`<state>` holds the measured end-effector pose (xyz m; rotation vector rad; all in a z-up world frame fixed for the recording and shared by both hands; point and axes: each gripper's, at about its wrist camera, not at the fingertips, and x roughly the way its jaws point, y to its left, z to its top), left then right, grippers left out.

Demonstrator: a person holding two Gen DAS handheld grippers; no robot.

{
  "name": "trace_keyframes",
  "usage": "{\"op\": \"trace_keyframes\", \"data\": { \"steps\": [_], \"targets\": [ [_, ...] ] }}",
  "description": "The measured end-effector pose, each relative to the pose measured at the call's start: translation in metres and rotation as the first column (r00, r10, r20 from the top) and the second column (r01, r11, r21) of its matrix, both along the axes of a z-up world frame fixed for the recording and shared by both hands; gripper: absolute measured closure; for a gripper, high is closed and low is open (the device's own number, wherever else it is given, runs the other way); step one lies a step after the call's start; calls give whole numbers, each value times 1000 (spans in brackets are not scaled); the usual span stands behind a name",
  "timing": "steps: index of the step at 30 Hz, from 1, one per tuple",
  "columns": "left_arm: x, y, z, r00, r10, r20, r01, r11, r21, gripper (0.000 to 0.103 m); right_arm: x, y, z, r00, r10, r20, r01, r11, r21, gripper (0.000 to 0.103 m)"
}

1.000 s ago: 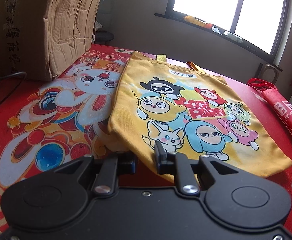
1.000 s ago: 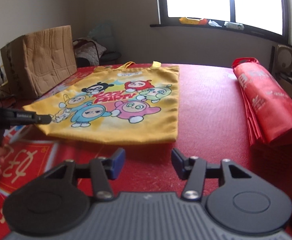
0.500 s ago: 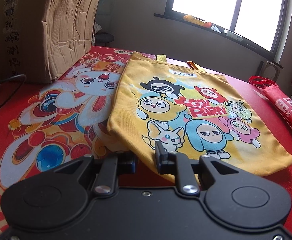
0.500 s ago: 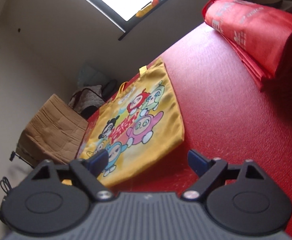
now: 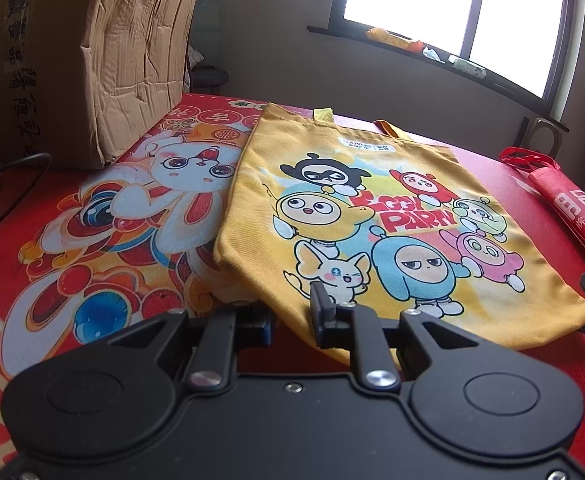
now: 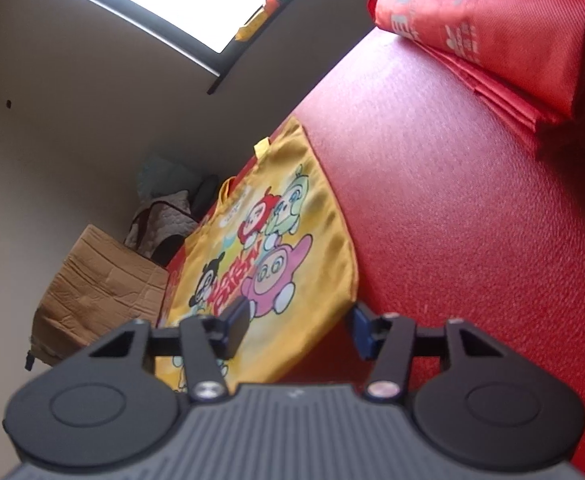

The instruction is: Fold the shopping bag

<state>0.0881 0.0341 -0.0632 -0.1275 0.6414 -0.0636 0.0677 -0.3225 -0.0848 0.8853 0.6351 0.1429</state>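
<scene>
A yellow cartoon-print shopping bag (image 5: 372, 220) lies flat on the red table, handles at the far end. My left gripper (image 5: 292, 316) is open at the bag's near left corner, one finger above the cloth and one below its edge. My right gripper (image 6: 298, 330) is open and rolled sideways, its fingers either side of the bag's (image 6: 276, 256) near right corner. Its tip shows at the right edge of the left wrist view.
A worn cardboard box (image 5: 88, 60) stands at the table's far left. A red printed mat with a rabbit (image 5: 124, 216) lies under and left of the bag. A stack of folded red bags (image 6: 504, 36) lies on the right. A black cable (image 5: 4, 184) runs at the left.
My right gripper has rolled sideways and moved in onto the bag's near right corner. My left gripper has held almost still at the near left corner.
</scene>
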Motion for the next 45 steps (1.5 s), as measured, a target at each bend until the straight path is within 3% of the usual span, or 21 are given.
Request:
{"op": "trace_keyframes", "data": {
  "steps": [7,24,30,34,36,45],
  "targets": [
    [0,-2,0,1000,-1,0,1,1000,8,84,10,-1,-12,999,-43,-30,44,999,17,96],
    [-2,-2,1,1000,13,1,-13,1000,7,87,-3,0,-16,998,-69,-3,69,997,20,99],
    [-1,19,1,1000,-14,-12,13,996,-88,90,-8,-4,-16,997,-74,-14,74,996,46,99],
    [1,44,3,997,-19,-76,0,971,-239,93,-17,-6,-15,997,-74,-19,75,996,56,99],
    [-1,51,6,996,-13,-89,-13,961,-277,94,-22,-7,-15,997,-73,-19,74,995,60,99],
    [-34,46,14,997,-34,-70,15,966,-258,94,-59,-16,-3,998,-64,20,63,998,22,99]
  ]
}}
